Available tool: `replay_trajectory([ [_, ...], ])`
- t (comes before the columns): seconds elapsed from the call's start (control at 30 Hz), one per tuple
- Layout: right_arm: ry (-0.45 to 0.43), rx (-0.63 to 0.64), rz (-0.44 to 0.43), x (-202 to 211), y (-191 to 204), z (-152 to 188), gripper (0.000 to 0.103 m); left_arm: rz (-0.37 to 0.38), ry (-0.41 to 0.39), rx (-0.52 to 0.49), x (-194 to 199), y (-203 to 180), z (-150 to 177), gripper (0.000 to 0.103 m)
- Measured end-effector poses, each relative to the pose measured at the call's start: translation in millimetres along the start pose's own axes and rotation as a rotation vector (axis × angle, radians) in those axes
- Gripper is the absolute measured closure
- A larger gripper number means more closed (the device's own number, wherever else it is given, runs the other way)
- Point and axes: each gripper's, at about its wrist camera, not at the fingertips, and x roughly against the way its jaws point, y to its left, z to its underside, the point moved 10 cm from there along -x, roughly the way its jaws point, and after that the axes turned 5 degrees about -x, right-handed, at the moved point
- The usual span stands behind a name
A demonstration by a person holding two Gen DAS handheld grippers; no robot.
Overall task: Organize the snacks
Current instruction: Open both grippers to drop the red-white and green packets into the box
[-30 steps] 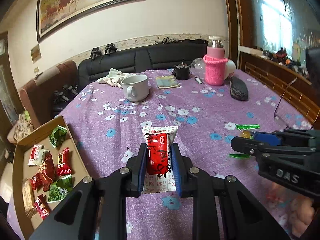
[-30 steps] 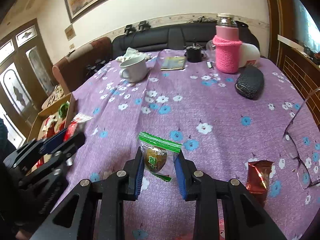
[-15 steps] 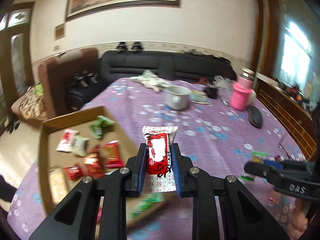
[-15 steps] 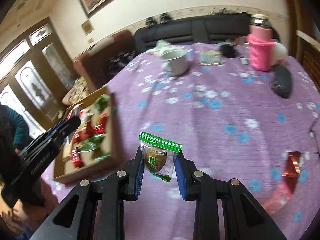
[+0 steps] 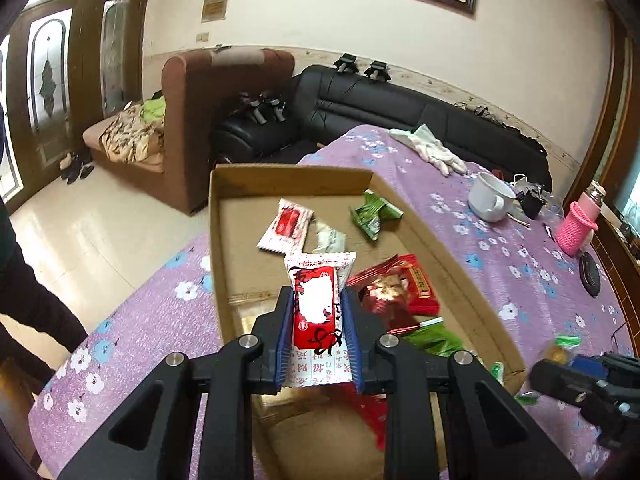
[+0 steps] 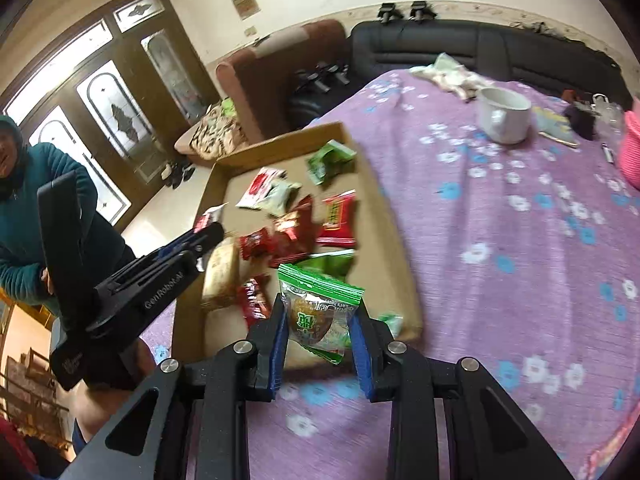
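Above the cardboard box (image 5: 420, 220) on the worktop (image 6: 520, 240), left tongs (image 5: 318, 320) clench a red-and-white packet (image 5: 316, 312); right tongs (image 6: 320, 320) grasp a green-sealed snack (image 6: 318, 312) near its rim. Step: depositing (judged). Next: release both inside the walls.

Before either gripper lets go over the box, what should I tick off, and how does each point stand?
1. Left gripper shut on the red-and-white snack packet: ok.
2. Right gripper shut on the clear green-edged snack pouch: ok.
3. Left packet above the shallow cardboard box: ok.
4. Right pouch past the box's near wall: cannot tell.
5. Bare box floor for a drop: ok, at the far end.
6. Grippers apart from each other: ok.
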Motion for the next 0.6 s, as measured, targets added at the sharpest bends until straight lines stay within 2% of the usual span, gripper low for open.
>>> replay_trajectory([
  [0.2, 0.049, 0.028, 0.014, -30, 8, 12, 0.071, 0.009, 0.027, 0.012, -14, 4, 11, 0.080],
  [0.4, 0.066, 0.052, 0.031, -43, 8, 19, 0.071, 0.017, 0.039, 0.015, -21, 3, 15, 0.080],
  [0.6, 0.027, 0.100, 0.070, -43, 9, 21, 0.071, 0.011, 0.043, 0.003, -22, 2, 16, 0.080],
])
